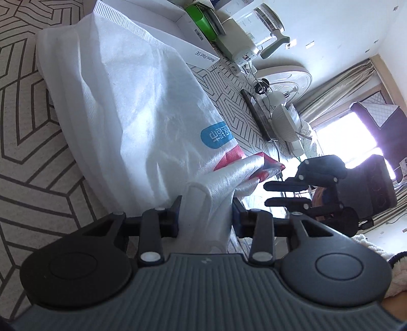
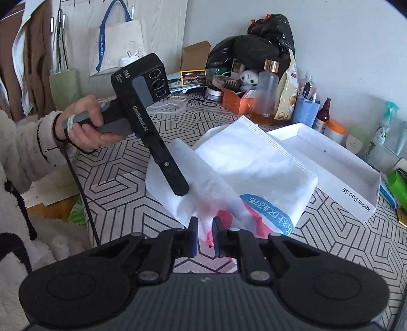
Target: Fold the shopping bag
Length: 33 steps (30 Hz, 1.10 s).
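Note:
A white non-woven shopping bag (image 1: 142,114) (image 2: 254,157) with a blue label and red print lies crumpled on the patterned tablecloth (image 2: 114,198). My left gripper (image 1: 207,208) is shut on a bunched white fold at the bag's near edge, and the fabric fills the space between its pads. In the right wrist view a hand holds that left gripper (image 2: 180,189) with its tip on a raised flap. My right gripper (image 2: 204,229) (image 1: 267,193) hovers just off the bag's red corner. Its pads stand a narrow gap apart with nothing between them.
A shallow white box lid (image 2: 356,178) (image 1: 178,28) lies right behind the bag. Bottles, an orange box and a black sack (image 2: 267,38) crowd the table's back edge. A glass kettle (image 1: 264,23) and a white fan (image 1: 282,76) stand beyond.

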### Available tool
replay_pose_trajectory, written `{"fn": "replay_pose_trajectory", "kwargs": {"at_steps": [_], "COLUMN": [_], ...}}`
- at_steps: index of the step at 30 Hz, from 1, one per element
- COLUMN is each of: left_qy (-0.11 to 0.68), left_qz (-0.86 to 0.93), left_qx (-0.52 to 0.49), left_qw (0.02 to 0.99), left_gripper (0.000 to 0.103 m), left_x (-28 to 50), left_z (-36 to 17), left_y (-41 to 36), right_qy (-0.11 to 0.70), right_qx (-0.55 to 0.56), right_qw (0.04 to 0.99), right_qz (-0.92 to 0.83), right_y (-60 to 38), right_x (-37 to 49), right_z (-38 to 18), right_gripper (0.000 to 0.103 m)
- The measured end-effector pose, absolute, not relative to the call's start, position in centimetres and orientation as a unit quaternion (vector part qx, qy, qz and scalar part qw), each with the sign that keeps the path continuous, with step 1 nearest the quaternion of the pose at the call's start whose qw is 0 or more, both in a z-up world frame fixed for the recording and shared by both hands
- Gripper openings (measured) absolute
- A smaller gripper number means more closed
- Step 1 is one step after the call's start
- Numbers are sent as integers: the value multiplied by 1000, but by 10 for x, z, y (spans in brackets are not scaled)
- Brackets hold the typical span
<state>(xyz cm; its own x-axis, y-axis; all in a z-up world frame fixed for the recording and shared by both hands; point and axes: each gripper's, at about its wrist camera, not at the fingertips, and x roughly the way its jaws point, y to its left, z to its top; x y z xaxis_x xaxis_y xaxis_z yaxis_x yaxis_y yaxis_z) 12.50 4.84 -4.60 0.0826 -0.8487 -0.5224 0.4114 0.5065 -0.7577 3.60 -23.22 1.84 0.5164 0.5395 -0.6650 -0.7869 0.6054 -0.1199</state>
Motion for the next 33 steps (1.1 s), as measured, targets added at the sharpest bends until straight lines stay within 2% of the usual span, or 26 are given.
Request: {"fn": "replay_pose_trajectory", "kwargs": {"at_steps": [2,10,16,20,27,33], "left_qy": [514,520,515,508,418,348], "left_qz": [-450,-453,-446,-410,-355,-380], "left_qx": [-221,-233,-225,-211,-136,-111], "left_qw": [697,685,696,727,825,850], "left_gripper": [36,30,30,31,31,31], "left_x": [128,135,133,127,97,77], "left_z": [-48,-54,-51,-38,26,58], "left_y": [52,53,52,58,63,54], "right_qy": [303,343,416,433,452,444], "right_qx": [-206,-134,-3,27,69,66], "right_qw": [845,834,813,805,800,809], "right_qz": [390,410,406,404,390,381], "right_y": [-233,-244,-267,-274,-281,-279], "right_x": [49,93,125,131,136,131], "right_z": [14,4,-9,-19,-23,-21], "right_gripper": [5,5,3,3,3,3]}}
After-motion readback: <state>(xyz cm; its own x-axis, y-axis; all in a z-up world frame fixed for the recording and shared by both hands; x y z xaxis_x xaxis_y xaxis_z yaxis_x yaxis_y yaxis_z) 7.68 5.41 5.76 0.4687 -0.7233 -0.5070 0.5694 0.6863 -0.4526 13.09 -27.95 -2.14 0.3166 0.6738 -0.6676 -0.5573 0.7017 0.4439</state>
